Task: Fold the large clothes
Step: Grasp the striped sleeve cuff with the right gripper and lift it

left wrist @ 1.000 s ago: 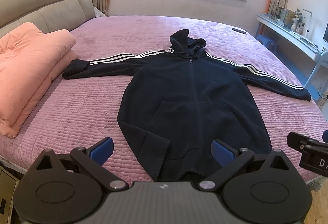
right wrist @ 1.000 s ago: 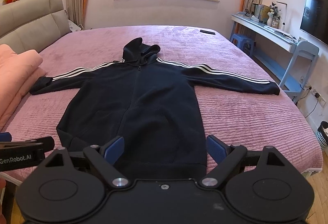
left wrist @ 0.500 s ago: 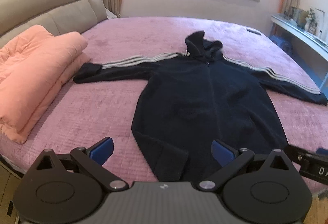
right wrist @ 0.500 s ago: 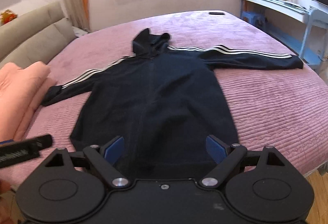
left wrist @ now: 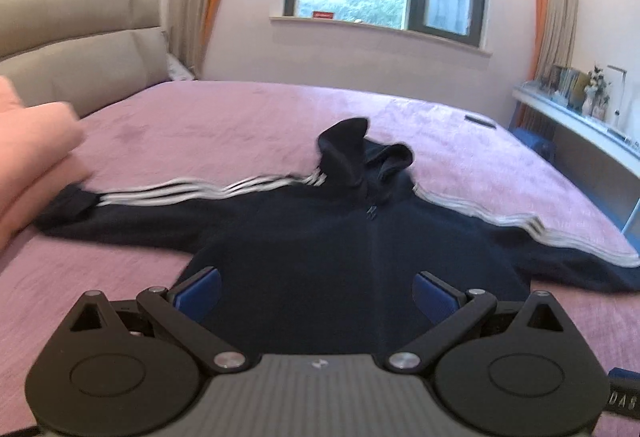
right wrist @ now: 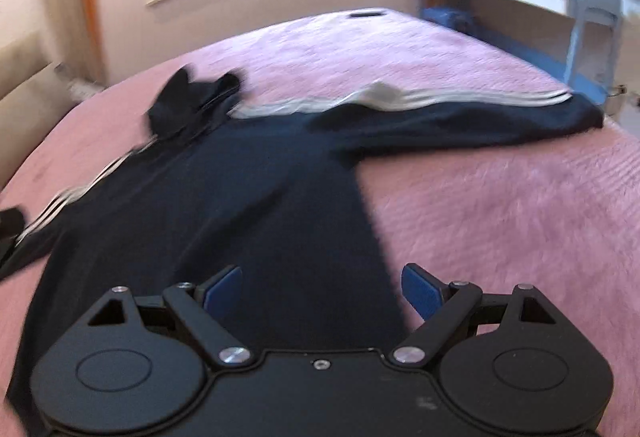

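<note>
A dark navy zip hoodie [left wrist: 320, 257] with white sleeve stripes lies flat and face up on the pink bed [left wrist: 224, 125], sleeves spread wide, hood toward the window. My left gripper [left wrist: 318, 291] is open and empty, hovering over the hoodie's body. My right gripper [right wrist: 322, 289] is open and empty above the hoodie's lower right side [right wrist: 260, 221], near its right edge. The right sleeve [right wrist: 460, 117] stretches toward the bed's right edge. Both views are motion-blurred.
A folded pink duvet [left wrist: 28, 165] lies at the bed's left by the grey headboard [left wrist: 72, 49]. A dark remote [left wrist: 480, 121] lies at the bed's far right. A white shelf [left wrist: 576, 121] and blue stool stand to the right, beyond the bed edge.
Both grippers have moved forward and lower over the hoodie, which now looms larger. The right gripper has swung right toward the right sleeve. Both stay open.
</note>
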`<state>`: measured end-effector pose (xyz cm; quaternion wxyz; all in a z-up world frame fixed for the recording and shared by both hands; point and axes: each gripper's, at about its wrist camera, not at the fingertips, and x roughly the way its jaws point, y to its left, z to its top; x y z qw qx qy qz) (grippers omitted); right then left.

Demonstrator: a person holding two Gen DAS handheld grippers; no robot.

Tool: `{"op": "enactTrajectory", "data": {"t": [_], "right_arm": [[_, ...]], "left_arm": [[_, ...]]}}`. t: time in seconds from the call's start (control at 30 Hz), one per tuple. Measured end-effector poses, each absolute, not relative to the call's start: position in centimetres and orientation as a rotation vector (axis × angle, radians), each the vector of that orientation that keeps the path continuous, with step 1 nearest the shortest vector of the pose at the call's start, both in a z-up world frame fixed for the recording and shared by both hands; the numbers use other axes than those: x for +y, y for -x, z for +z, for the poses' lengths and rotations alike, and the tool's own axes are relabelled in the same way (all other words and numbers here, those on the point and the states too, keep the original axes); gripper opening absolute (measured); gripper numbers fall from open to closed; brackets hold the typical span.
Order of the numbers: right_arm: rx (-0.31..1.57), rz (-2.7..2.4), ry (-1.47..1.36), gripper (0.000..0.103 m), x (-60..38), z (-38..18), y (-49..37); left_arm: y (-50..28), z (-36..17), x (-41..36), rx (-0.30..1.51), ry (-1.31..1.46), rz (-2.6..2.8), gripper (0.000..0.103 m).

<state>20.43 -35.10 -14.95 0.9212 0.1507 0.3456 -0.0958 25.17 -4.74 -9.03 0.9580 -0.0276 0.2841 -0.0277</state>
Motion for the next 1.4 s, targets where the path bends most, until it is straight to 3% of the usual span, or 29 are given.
{"op": "enactTrajectory", "data": {"t": [0.53,0.87,1.07,1.17,1.2,1.23,1.27,1.4], "right_arm": [[0.740,-0.616,-0.304,0.103,-60.5,-16.9,-33.1],[0.677,-0.815,-0.734,0.102,-76.5,-22.3,-35.3],[0.639,-0.807,-0.902,0.099,-78.9,-24.9,-35.9],[0.640,-0.813,-0.852,0.065,-78.4,-24.6,-36.4],[0.649,-0.824,-0.829,0.043,-78.1,-24.6,-36.4],[0.647,-0.811,-0.820,0.030,-77.8,-24.4,-36.4],[0.638,-0.799,-0.819,0.023,-77.3,-24.0,-36.1],[0.616,-0.735,-0.663,0.020,-72.7,-20.6,-36.7]], "left_arm": [[-39.9,-9.3,-14.9,0.779,-0.047,-0.028,0.103],[-45.4,-9.0,-20.5,0.822,-0.032,-0.027,0.103],[-47.1,-8.9,-21.4,0.824,-0.031,-0.029,0.103],[-47.3,-9.0,-20.8,0.828,-0.026,-0.022,0.103],[-47.3,-9.1,-20.5,0.833,-0.022,-0.019,0.103],[-47.3,-9.1,-20.1,0.836,-0.020,-0.014,0.103],[-47.3,-9.2,-19.7,0.838,-0.017,-0.010,0.103],[-47.1,-9.1,-17.4,0.836,-0.002,0.012,0.103]]}}
